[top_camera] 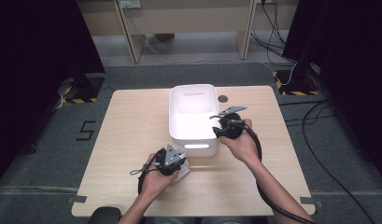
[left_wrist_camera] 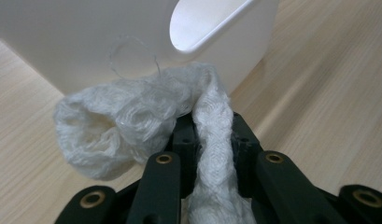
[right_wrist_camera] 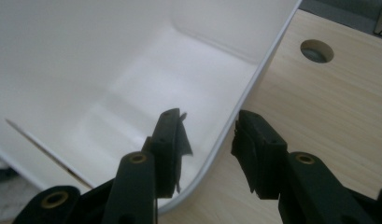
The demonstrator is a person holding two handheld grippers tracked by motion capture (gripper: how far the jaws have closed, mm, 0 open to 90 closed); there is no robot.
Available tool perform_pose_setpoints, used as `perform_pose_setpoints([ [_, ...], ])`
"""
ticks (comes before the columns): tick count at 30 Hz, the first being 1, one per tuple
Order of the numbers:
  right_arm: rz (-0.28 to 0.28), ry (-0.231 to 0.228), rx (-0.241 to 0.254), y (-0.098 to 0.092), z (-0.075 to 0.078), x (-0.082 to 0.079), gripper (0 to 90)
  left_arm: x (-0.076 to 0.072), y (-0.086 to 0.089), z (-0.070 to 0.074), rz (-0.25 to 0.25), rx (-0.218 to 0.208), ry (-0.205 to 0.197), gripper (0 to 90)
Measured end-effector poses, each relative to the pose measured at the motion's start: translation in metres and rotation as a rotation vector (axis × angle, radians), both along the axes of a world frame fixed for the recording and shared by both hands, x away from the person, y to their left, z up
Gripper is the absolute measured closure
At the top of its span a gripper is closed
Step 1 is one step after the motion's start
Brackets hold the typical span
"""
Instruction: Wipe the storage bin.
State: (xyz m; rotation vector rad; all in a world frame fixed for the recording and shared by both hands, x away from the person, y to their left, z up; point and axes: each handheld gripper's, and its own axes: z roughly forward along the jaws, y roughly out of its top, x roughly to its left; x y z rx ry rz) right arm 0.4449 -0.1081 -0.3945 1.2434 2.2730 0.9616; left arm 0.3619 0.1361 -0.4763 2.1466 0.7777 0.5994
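Only one sign can be read: a black number "5" (top_camera: pixel 85 130), marked on the grey floor (top_camera: pixel 48 154) to the left of the table (top_camera: pixel 132 121). No other text, label or brand is readable, incl. on the white bin (top_camera: pixel 194 140).

The white bin (top_camera: pixel 194 116) stands mid-table, blocking the straight path between both hands. Bare tabletop (top_camera: pixel 132 121) lies open to its left, right and near side. The bin's inside is open from above.
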Motion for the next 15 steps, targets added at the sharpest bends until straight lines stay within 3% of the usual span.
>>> perform_pose_setpoints([
  [3,-0.013,-0.015,-0.018,0.0024,0.0009,-0.0021,63.2,0.0002,-0.0002,-0.0002,0.003,-0.005,0.002,76.7],
  [9,-0.014,-0.001,-0.014,0.0011,0.0023,-0.0012,62.2,0.0,-0.0001,0.0001,0.001,0.004,0.001,76.6],
  [15,-0.016,0.009,0.021,-0.0021,0.0082,-0.0019,59.0,-0.004,0.0004,0.0018,-0.001,-0.008,-0.004,76.4],
])
